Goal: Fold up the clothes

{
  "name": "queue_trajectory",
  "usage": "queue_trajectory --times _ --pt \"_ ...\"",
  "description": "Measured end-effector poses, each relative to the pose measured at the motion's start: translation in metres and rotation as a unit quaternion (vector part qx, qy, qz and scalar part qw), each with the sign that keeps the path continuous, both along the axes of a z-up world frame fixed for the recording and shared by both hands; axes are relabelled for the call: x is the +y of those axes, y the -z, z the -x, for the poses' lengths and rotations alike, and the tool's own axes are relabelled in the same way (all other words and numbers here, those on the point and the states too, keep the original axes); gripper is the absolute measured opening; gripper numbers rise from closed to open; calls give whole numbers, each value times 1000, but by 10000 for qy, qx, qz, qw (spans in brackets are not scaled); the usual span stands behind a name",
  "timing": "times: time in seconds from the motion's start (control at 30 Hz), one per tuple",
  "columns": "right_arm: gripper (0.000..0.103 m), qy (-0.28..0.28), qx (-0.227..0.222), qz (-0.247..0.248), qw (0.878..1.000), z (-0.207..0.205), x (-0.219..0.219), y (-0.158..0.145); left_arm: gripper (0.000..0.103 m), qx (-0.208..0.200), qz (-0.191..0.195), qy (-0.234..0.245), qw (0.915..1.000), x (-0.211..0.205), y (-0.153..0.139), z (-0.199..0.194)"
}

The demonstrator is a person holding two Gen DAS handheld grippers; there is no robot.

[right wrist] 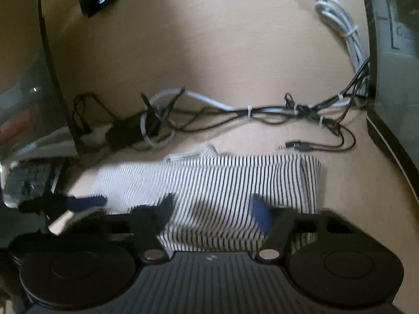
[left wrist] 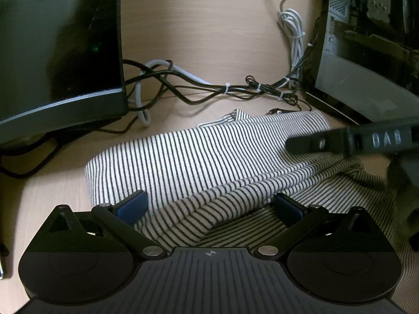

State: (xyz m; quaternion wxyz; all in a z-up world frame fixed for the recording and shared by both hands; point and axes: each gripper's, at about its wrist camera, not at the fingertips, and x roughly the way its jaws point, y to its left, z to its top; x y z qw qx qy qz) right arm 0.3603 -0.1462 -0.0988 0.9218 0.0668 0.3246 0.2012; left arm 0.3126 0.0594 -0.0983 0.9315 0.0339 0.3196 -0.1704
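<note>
My left gripper (left wrist: 209, 205) hangs low over the near edge of the striped shirt (left wrist: 199, 157), its blue-padded fingers (left wrist: 133, 204) spread wide with a folded ridge of cloth lying between them, nothing pinched. The shirt lies folded on the wooden desk (left wrist: 209, 26), between two monitors (left wrist: 60, 52) and just in front of a tangle of cables (left wrist: 235, 89). My right gripper (right wrist: 214, 209) is smeared by motion blur; its fingers look apart over the shirt's near edge, though I cannot tell whether they touch the fabric. From the left camera only one dark finger of it shows, the rest cut off at the frame's right edge.
</note>
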Motion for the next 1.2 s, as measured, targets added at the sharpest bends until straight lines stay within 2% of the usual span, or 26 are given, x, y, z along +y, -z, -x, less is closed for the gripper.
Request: queue_trajectory --times 0.13,0.27,0.3,0.37,0.47,0.67,0.7,0.73,0.77,0.83,0.9,1.0,1.1,1.2 --pt "35 19 68 571 9983 -9 1 7 103 -4 72 0 10000 2 0 1" --pt "34 -143 57 981 9951 -16 9 3 103 16 184 -74 9998 6 -3 3" --pt "34 -142 18 950 9954 -17 9 -5 103 34 228 -104 9997 8 -4 5" --pt "34 -191 -198 866 9959 -18 10 -25 103 277 670 -310 9969 22 -16 13" --pt "34 -275 -319 760 9962 -38 19 -41 103 652 1325 -660 9868 47 -34 26" --pt "35 -478 248 706 9961 -98 49 -7 103 607 1453 -1482 9763 91 -58 58" --pt "28 -515 335 732 9954 -104 53 0 103 597 1470 -1619 9740 99 -62 64" --pt "14 -552 423 759 9947 -111 57 7 103 587 1487 -1755 9714 106 -66 69" --pt "9 -591 426 780 9943 -112 60 8 103 598 1491 -1847 9696 113 -66 74" --pt "6 -669 315 815 9939 -104 62 2 103 625 1495 -2021 9659 126 -64 83" --pt "5 -716 33 703 9950 -83 56 -21 103 729 1621 -2146 9604 139 -60 86" --pt "5 -821 -185 527 9951 -24 41 -56 103 856 2020 -2194 9507 160 -58 90" --pt "5 -938 -361 390 9942 37 25 -88 103 871 2309 -2107 9459 173 -61 86" --pt "5 -943 -163 391 9946 90 18 -89 103 893 2489 -1925 9450 178 -66 78"
